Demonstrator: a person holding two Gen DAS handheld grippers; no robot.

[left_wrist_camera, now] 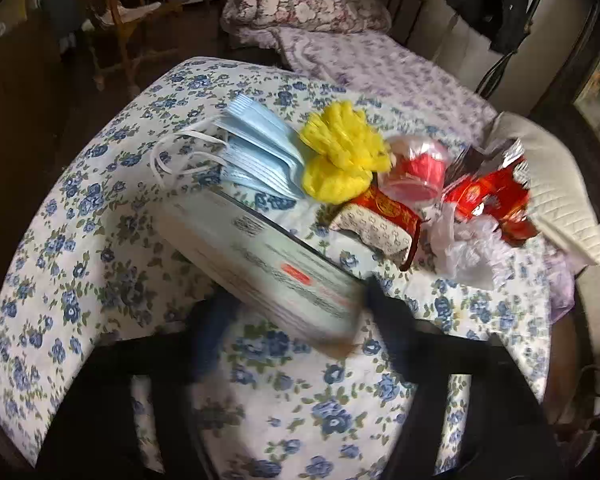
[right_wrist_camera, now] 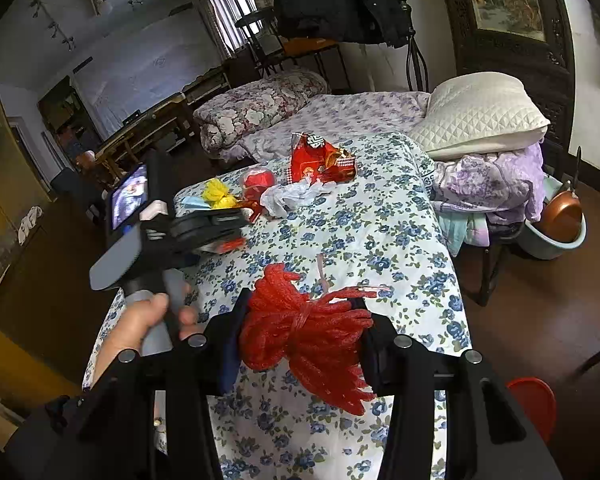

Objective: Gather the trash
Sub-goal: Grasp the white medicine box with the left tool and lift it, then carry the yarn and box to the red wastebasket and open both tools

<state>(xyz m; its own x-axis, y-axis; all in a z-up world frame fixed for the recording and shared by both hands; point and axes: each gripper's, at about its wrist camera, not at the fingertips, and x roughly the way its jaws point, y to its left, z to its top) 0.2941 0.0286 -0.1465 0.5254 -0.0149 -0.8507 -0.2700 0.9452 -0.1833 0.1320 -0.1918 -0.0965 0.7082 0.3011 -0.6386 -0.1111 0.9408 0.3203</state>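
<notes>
Dim room, daylight from the window (right_wrist_camera: 228,4) at upper centre. Left wrist view is motion-blurred low down. Fisheye bends and darkens both frames' edges.

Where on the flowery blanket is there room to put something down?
The flowery blanket is bare between the red rope bundle and the white plastic bag, and rightward toward the pillow. It is crowded around the masks, yellow bags and red wrapper.

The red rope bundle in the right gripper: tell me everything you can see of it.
The red rope bundle is a hank of thin, glossy, plastic-looking cord, looped many times and tied around its middle with a strand of the same red. The right gripper is shut on it, one finger pressing each side. It hangs above the floral bedspread, loops drooping below the fingers, loose ends sticking out up and right.
</notes>
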